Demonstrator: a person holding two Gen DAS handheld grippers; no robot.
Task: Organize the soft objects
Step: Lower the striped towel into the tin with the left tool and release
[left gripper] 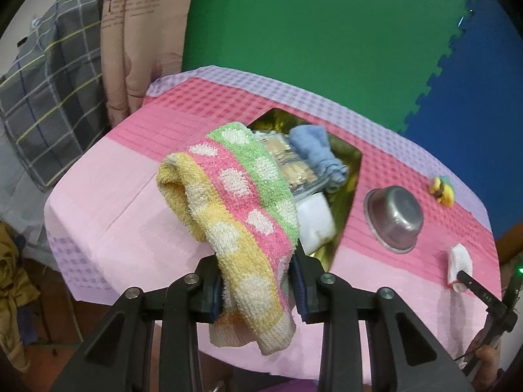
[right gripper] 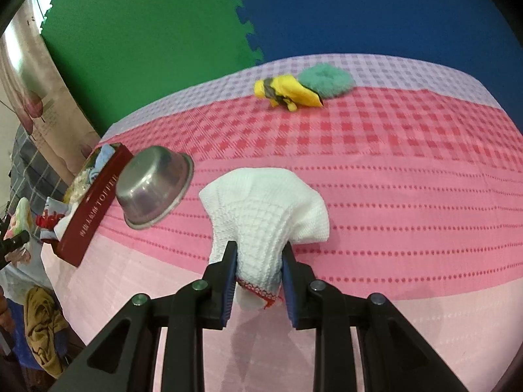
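Note:
My left gripper (left gripper: 256, 285) is shut on a dotted yellow, pink and green towel (left gripper: 235, 189), held above the table just in front of the red box (right gripper: 93, 209). The box's gold-lined inside (left gripper: 346, 170) holds a blue cloth (left gripper: 318, 150), a white item (left gripper: 315, 220) and a clear packet. My right gripper (right gripper: 258, 269) is shut on a white waffle cloth (right gripper: 264, 209) with a red-trimmed edge, resting on the pink tablecloth; it also shows small in the left wrist view (left gripper: 459, 266). A yellow soft toy (right gripper: 287, 93) and a teal fluffy scrunchie (right gripper: 327, 80) lie at the far side.
An upturned steel bowl (right gripper: 153, 186) sits between the box and the white cloth, also in the left wrist view (left gripper: 394, 217). The table wears a pink, red and lilac checked cloth (right gripper: 392, 170). Curtain and plaid fabric hang left; green and blue foam mats behind.

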